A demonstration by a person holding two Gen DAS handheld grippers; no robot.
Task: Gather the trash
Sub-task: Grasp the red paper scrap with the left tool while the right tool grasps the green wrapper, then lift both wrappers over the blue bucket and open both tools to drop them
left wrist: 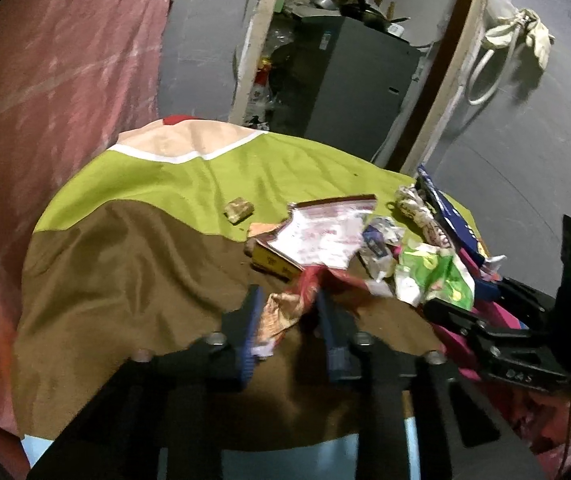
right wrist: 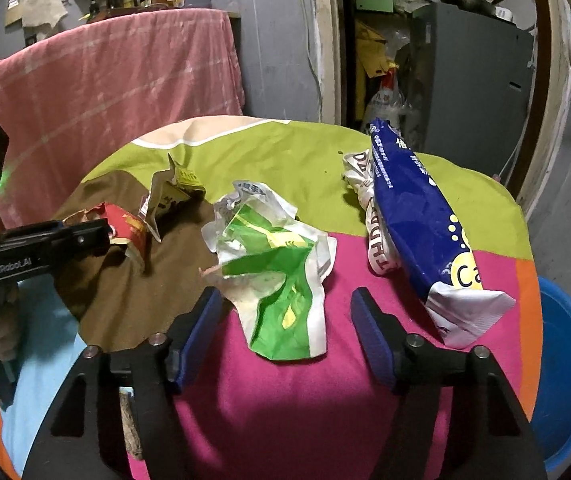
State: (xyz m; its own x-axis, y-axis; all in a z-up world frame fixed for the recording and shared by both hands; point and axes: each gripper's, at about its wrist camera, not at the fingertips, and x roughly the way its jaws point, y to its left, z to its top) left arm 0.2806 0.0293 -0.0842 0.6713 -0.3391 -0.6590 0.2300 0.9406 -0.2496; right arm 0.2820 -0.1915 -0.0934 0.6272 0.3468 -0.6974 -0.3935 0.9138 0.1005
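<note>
My left gripper [left wrist: 288, 304] is shut on a crumpled red and orange wrapper [left wrist: 285, 312] over the brown part of the cloth; it also shows in the right wrist view [right wrist: 125, 228]. My right gripper [right wrist: 285, 304] is open, its fingers either side of a crumpled green and white wrapper [right wrist: 277, 264], which also shows in the left wrist view [left wrist: 433, 276]. A blue snack bag [right wrist: 425, 224] lies to its right, over a white crumpled wrapper [right wrist: 373, 216]. A torn clear pouch [left wrist: 321, 228] and a yellow box [left wrist: 273, 264] lie beyond the left gripper.
A round table under a multicoloured cloth [left wrist: 145, 248] holds the trash. A small crumpled scrap [left wrist: 238, 210] lies on the green part. A blue basin [right wrist: 565, 360] stands to the table's right. A pink-covered stand [right wrist: 105, 92] is behind on the left.
</note>
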